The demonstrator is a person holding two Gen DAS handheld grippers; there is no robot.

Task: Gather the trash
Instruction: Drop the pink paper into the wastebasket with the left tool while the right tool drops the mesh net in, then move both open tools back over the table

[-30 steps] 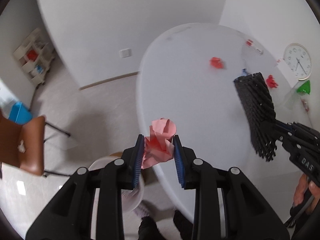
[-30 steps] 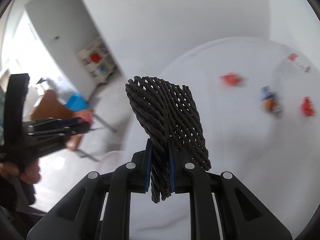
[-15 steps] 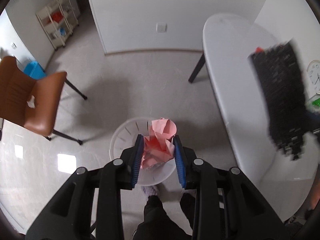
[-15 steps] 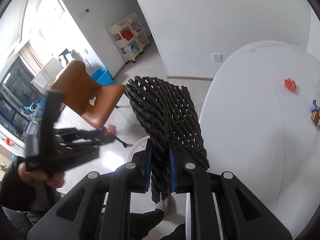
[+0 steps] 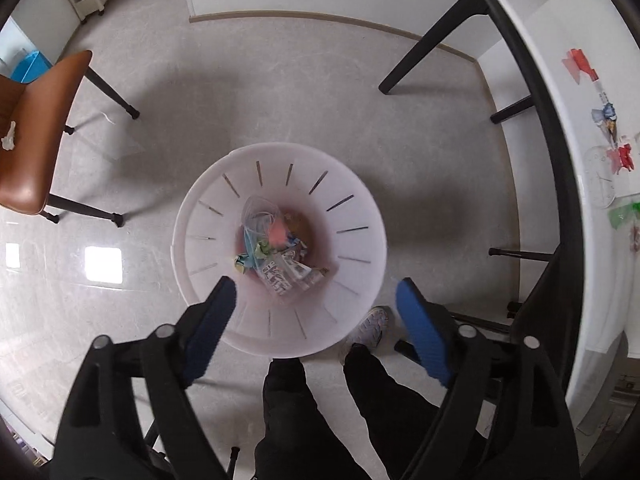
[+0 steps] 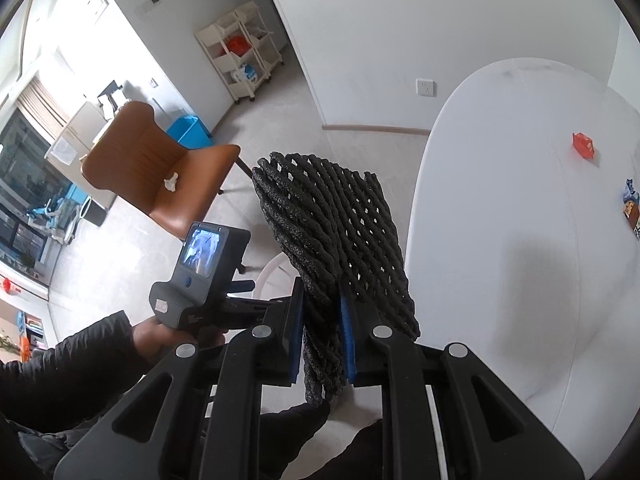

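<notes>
My left gripper is open and empty, held over a white slotted trash bin on the floor. The crumpled pink paper lies inside the bin among several wrappers. My right gripper is shut on a black foam net sleeve, held beside the white table. The bin's rim shows just behind the net. Red and blue wrappers remain on the table: a red one and a blue one in the right wrist view.
A brown chair stands left of the bin; it also shows in the right wrist view. Black table legs rise at the upper right. My legs and a shoe are right by the bin. A clock lies on the table.
My left gripper moved from the table to above the bin, opened, and the pink paper fell into the bin. My right gripper kept hold of the net and swung toward the bin.
</notes>
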